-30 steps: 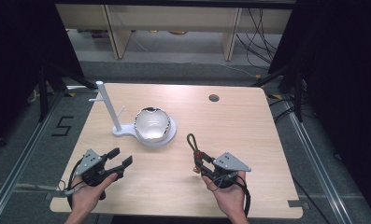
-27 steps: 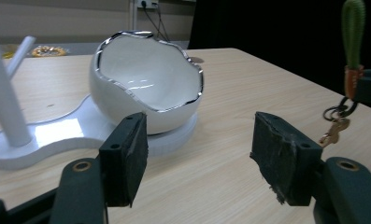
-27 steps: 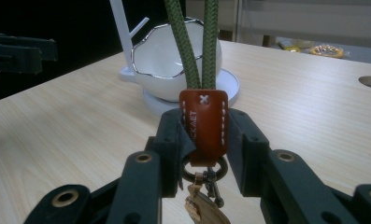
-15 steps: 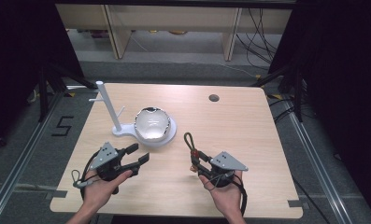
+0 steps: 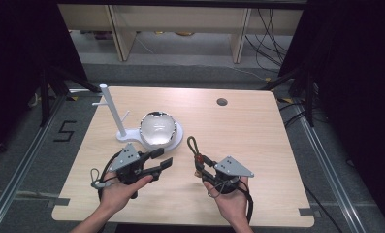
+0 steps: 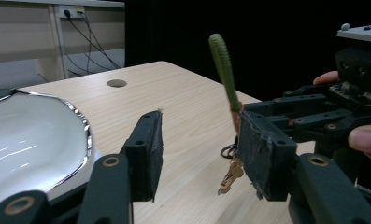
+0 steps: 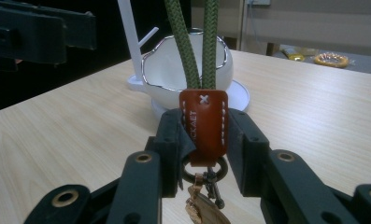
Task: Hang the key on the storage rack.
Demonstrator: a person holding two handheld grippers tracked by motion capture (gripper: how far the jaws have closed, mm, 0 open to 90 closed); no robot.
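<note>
**Right now: keychain pinched upright, stand waiting**

Table (image 5: 258,145) first: wood, cable hole (image 5: 222,102) at 1 o'clock. White stand (image 5: 113,114) with side pegs at 10 o'clock, shiny bowl (image 5: 157,129) touching its base (likely the hang target, a guess). Left gripper (image 5: 162,160) at 7 o'clock, jaws spread, empty, aimed toward the loop. Right gripper (image 7: 204,135) pinches the keychain (image 7: 203,122) by its leather tab, green loop up, free for grabbing. Bowl stands just beside the pegs.

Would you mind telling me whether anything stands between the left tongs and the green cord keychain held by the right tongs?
Nothing visible does. The left tongs are open beside the white dish, with bare table between them and the keychain clamped in the right tongs.
</note>
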